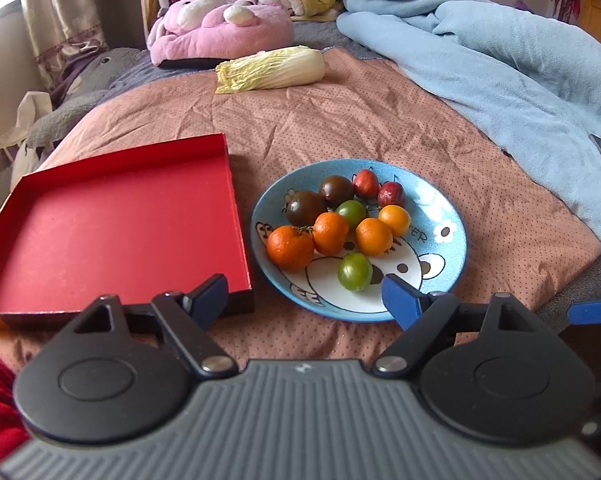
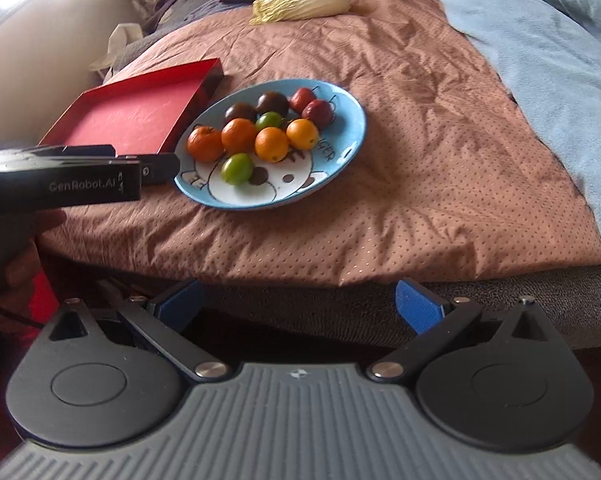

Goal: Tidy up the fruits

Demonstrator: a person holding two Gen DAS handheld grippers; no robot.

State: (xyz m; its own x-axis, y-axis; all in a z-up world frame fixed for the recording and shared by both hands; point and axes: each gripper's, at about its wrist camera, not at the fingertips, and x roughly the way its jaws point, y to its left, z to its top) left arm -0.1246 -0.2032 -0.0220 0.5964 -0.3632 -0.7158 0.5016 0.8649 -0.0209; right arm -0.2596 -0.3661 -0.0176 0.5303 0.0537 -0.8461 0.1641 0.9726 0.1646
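Note:
A blue cartoon plate [image 1: 454, 240] [image 2: 354, 120] sits on the brown bedspread and holds small fruits. They are several oranges [image 1: 290, 248] [image 2: 238, 135], two green fruits [image 1: 354, 271] [image 2: 237, 168], two dark tomatoes [image 1: 335, 190] and two red fruits [image 1: 390, 194]. A shallow red tray [image 1: 112, 224] [image 2: 140, 116] lies empty just left of the plate. My left gripper [image 1: 304, 296] is open and empty, with its right finger over the plate's near rim. My right gripper [image 2: 298, 300] is open and empty at the bed's near edge, well short of the plate.
A napa cabbage [image 1: 270, 69] [image 2: 300, 2] lies at the far end of the bedspread, with a pink plush cushion [image 1: 220, 30] behind it. A light blue blanket [image 1: 500, 60] [image 2: 540, 40] is heaped along the right side. A hand holds the left gripper's body [image 2: 60, 182] left of the plate.

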